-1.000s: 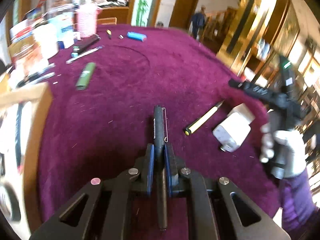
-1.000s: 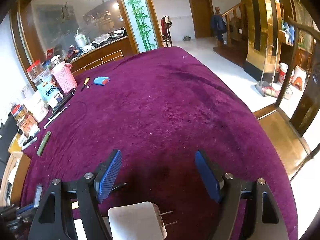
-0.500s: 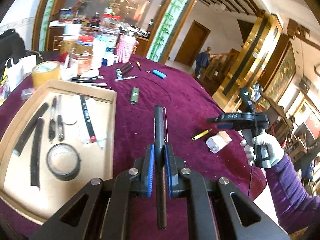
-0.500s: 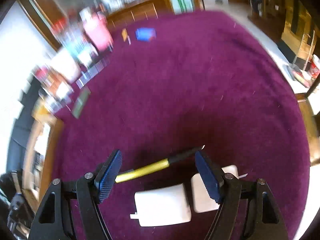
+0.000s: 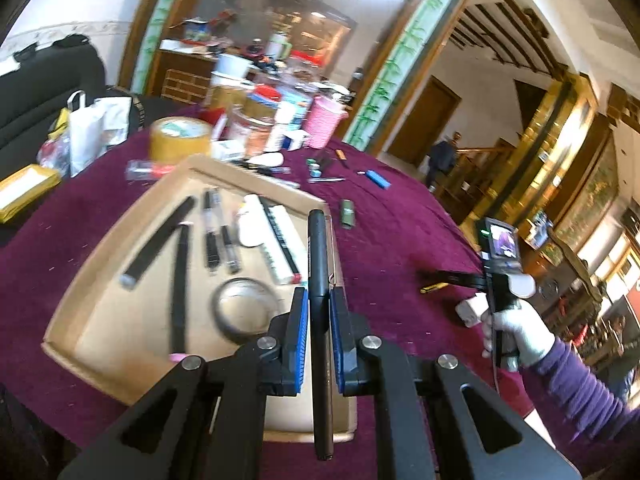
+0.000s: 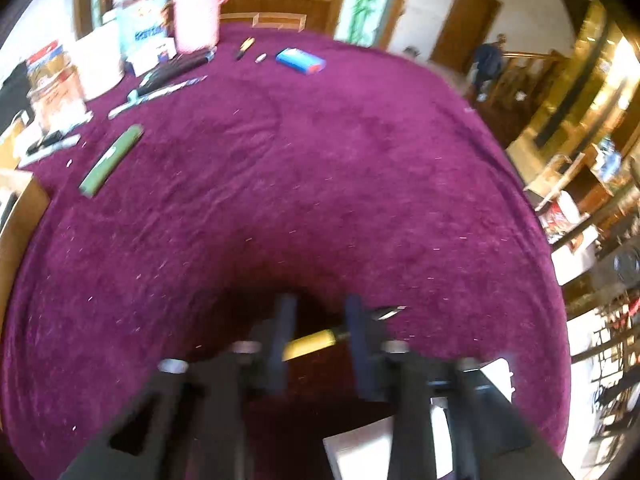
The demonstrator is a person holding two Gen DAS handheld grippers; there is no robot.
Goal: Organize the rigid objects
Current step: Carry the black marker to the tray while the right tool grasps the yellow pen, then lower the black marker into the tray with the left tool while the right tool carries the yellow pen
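My left gripper (image 5: 319,296) is shut on a black marker (image 5: 318,248), which it holds lengthwise over the right edge of the cardboard tray (image 5: 120,320). Pens, black strips and a tape ring (image 5: 244,308) lie in the tray. My right gripper (image 6: 320,320) points down at the purple cloth with its jaws closing. A yellow-and-black pen (image 6: 310,342) lies crosswise between its blurred fingers, and I see no pad pressing on it. In the left wrist view the right gripper (image 5: 440,278) hovers by that pen (image 5: 432,288), held by a gloved hand (image 5: 516,332).
White chargers (image 6: 360,452) lie just under the right gripper. A green stick (image 6: 112,160), a blue block (image 6: 301,60) and loose pens lie farther out on the cloth. Jars, a pink cup (image 5: 323,126) and a brown tape roll (image 5: 180,138) crowd the back left.
The left gripper swung left with the marker, from the bare cloth to over the tray. The right gripper moved over the yellow pen and its jaws narrowed around it.
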